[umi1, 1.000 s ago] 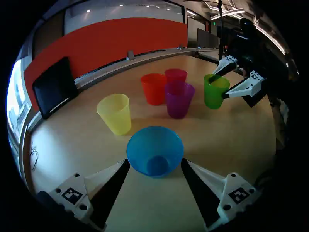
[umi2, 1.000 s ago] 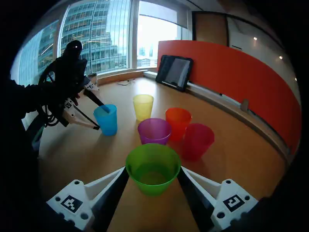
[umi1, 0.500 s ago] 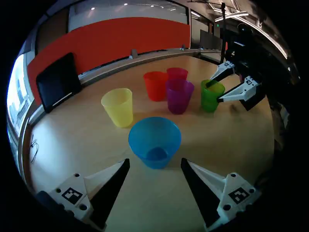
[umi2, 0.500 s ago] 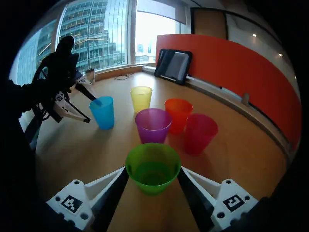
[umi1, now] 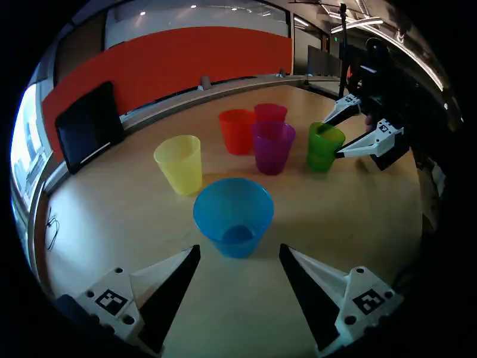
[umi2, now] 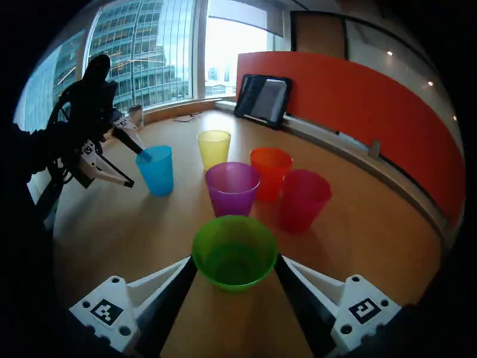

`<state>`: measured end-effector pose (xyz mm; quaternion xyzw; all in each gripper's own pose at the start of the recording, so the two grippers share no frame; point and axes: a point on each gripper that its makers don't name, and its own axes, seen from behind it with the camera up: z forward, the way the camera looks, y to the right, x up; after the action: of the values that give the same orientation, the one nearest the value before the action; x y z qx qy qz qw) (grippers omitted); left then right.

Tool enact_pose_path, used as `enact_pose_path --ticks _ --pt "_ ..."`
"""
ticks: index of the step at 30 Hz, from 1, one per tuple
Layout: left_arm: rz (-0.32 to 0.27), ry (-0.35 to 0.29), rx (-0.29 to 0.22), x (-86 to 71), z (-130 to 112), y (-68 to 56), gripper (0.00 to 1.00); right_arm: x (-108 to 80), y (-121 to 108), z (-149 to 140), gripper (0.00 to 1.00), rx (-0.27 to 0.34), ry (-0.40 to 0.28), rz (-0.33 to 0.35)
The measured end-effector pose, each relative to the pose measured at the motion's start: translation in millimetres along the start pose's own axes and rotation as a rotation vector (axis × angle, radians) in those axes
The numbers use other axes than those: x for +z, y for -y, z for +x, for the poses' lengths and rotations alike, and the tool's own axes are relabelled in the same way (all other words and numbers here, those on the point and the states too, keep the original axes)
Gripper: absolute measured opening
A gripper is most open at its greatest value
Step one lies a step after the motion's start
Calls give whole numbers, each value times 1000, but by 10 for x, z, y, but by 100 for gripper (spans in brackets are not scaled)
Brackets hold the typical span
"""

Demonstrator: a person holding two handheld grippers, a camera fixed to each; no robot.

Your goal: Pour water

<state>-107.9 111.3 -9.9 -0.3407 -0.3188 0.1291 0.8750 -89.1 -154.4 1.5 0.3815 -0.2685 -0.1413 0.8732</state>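
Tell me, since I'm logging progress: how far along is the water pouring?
Nothing looks poured yet: the green cup and blue cup stand upright, water inside unclear. In hand: the right hand-held gripper seems clamped on the green cup; the left hand-held gripper is open, the blue cup just ahead of it. Remaining: lifting, tilting, pouring.

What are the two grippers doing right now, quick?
Left gripper: open, holding nothing; the blue cup stands just ahead.
Right gripper: fingers on either side of the green cup; cannot tell whether they squeeze it.
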Motion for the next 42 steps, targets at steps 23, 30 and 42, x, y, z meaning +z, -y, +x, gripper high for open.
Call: enact_pose_path --ticks 23,30,42 --pt "101 -97 -49 -488 -13 -25 99 -685 -89 -16 100 48 -119 -165" --pt "183 -183 -102 -723 59 126 99 -871 -123 91 100 105 -202 -239" --pt "325 -418 -172 -1200 416 365 99 -1199 -398 359 100 206 -355 -402"
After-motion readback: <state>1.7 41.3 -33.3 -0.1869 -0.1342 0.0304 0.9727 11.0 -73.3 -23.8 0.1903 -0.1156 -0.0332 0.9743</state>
